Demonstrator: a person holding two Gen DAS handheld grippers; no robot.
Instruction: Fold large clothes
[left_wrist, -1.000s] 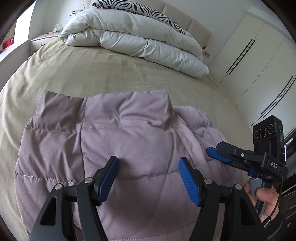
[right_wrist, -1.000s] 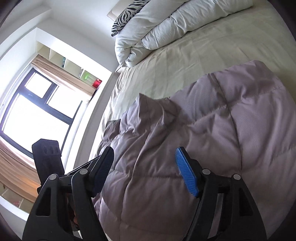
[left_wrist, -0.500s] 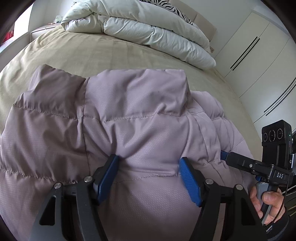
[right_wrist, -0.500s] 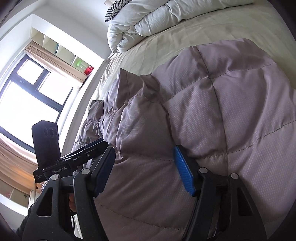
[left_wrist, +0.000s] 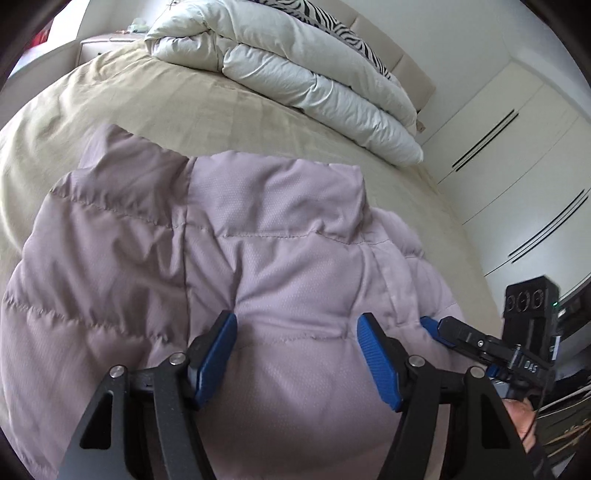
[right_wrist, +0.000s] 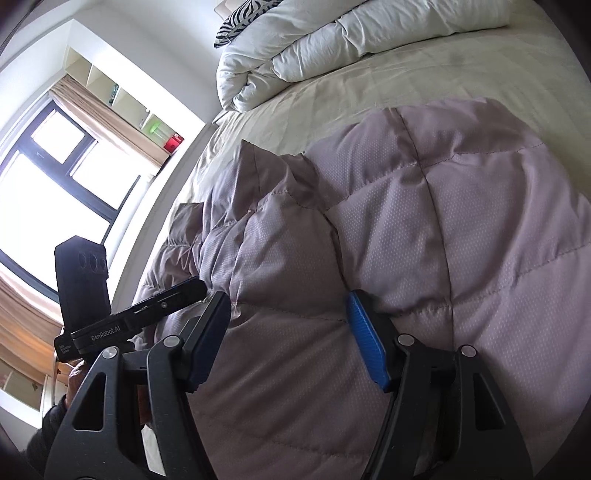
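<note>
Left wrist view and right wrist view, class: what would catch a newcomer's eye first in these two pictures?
A puffy mauve jacket fills the foreground, heaped on the beige bed. The left gripper and right gripper press into its padding, the blue jaws of each set wide. Behind it, a rolled white duvet lies at the head of the bed.

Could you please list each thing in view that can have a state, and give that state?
puffer jacket: lying on the bed, partly folded, bulging between both grippers' pads.
left gripper: jaws apart, pads pressed into the jacket's padding.
right gripper: jaws apart, pads pressed into the jacket's padding.
white duvet: folded, piled at the head of the bed.
bed sheet: spread flat, lightly creased.
wardrobe doors: closed.
</note>
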